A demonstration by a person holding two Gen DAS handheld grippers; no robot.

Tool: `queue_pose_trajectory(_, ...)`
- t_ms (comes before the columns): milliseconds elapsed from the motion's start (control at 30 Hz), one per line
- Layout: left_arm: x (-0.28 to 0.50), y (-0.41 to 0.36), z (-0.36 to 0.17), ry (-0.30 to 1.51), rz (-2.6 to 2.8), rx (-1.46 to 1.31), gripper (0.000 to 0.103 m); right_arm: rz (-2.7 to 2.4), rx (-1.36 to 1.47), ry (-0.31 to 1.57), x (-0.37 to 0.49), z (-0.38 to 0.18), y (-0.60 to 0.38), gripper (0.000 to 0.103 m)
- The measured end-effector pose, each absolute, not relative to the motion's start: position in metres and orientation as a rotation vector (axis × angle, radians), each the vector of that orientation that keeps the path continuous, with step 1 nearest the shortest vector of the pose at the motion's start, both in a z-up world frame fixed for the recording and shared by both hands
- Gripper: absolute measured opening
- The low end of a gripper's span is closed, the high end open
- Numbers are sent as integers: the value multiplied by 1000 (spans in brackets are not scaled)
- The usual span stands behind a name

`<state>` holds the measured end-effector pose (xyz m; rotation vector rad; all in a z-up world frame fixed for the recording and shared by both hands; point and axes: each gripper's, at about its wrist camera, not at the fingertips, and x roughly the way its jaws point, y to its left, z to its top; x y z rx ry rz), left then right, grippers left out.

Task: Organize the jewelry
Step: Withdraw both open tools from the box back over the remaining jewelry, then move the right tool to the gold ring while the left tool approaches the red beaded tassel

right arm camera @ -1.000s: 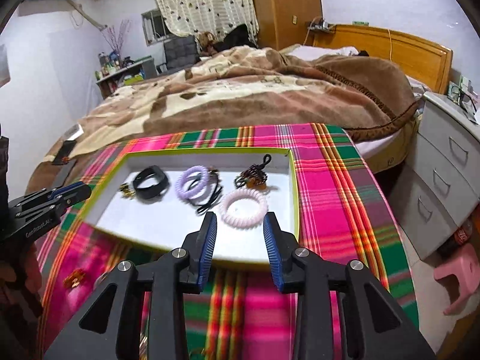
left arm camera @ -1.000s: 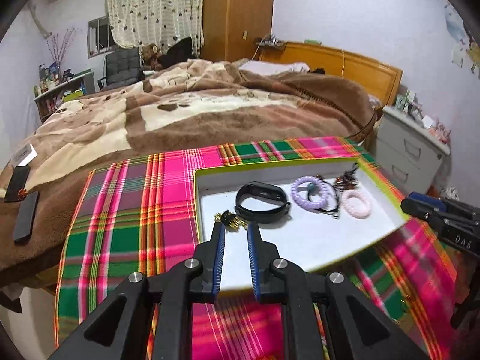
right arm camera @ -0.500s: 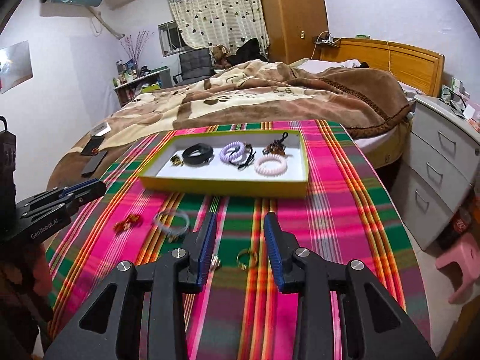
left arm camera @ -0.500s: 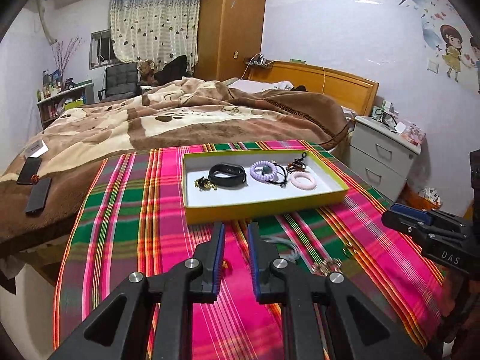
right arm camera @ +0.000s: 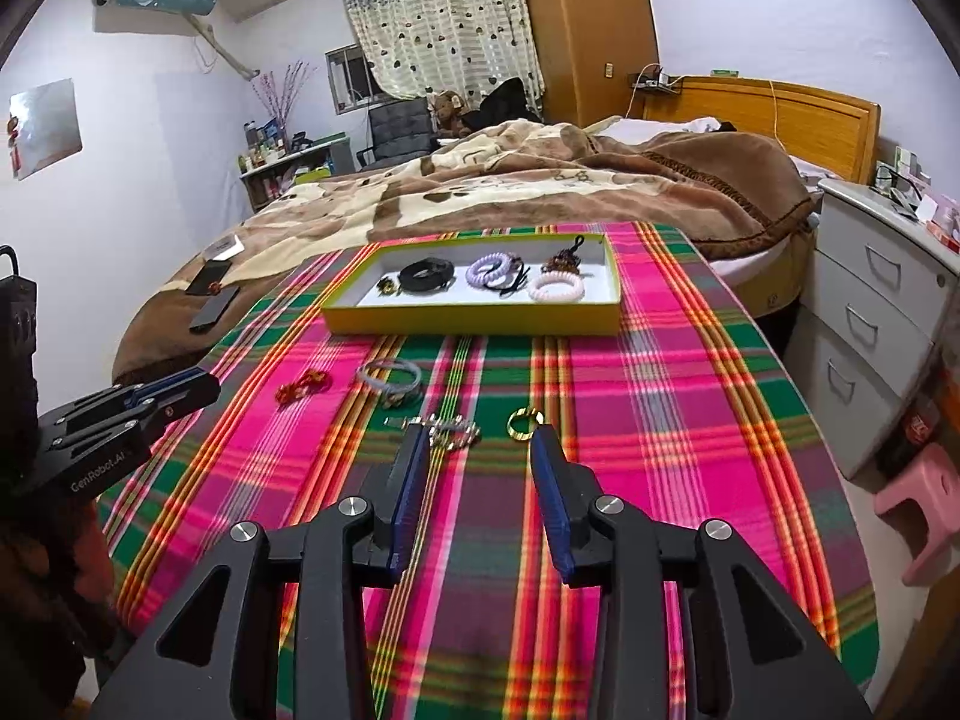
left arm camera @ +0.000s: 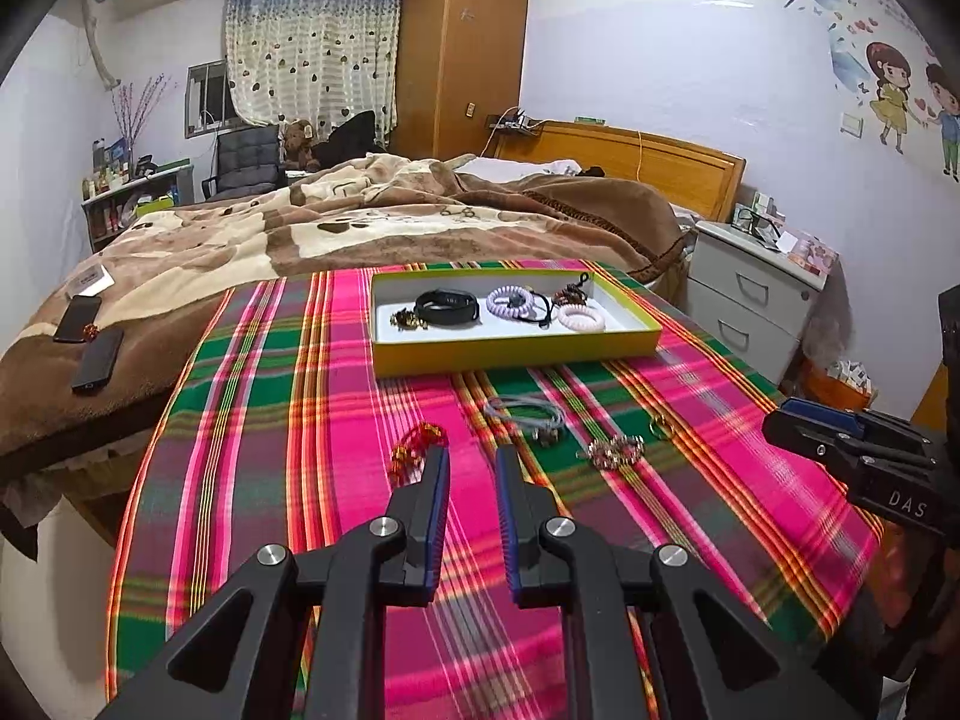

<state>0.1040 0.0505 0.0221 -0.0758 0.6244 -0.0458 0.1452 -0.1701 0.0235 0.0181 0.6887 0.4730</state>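
Note:
A yellow tray (left arm camera: 516, 354) (right arm camera: 474, 319) on the plaid cloth holds a black band (left arm camera: 447, 305), a purple coil tie (left arm camera: 509, 302), a pink coil tie (left arm camera: 581, 318) and small gold pieces. Loose on the cloth lie a red bead bracelet (left arm camera: 414, 447) (right arm camera: 303, 385), a grey hair tie (left arm camera: 523, 409) (right arm camera: 389, 375), a silver chain (left arm camera: 612, 450) (right arm camera: 447, 429) and a gold ring (left arm camera: 660, 427) (right arm camera: 523, 422). My left gripper (left arm camera: 471, 456) is open and empty, just right of the red bracelet. My right gripper (right arm camera: 477, 438) is open and empty, above the chain and ring.
The plaid cloth (left arm camera: 300, 420) covers a table at the foot of a bed with a brown blanket (left arm camera: 360, 222). Phones (left arm camera: 90, 342) lie on the blanket at left. A white drawer unit (right arm camera: 870, 312) and a pink stool (right arm camera: 924, 498) stand at right.
Both grippers have pulled back and away from the tray. The loose jewelry on the cloth in front of the tray has come into view. Both stay open and empty.

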Motion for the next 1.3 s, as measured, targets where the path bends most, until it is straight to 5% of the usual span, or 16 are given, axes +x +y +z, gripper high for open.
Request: queue_pose_trajectory(1300,125,73,-1,690,-17,-71,21,493,-16,766,161,0,-157,36)
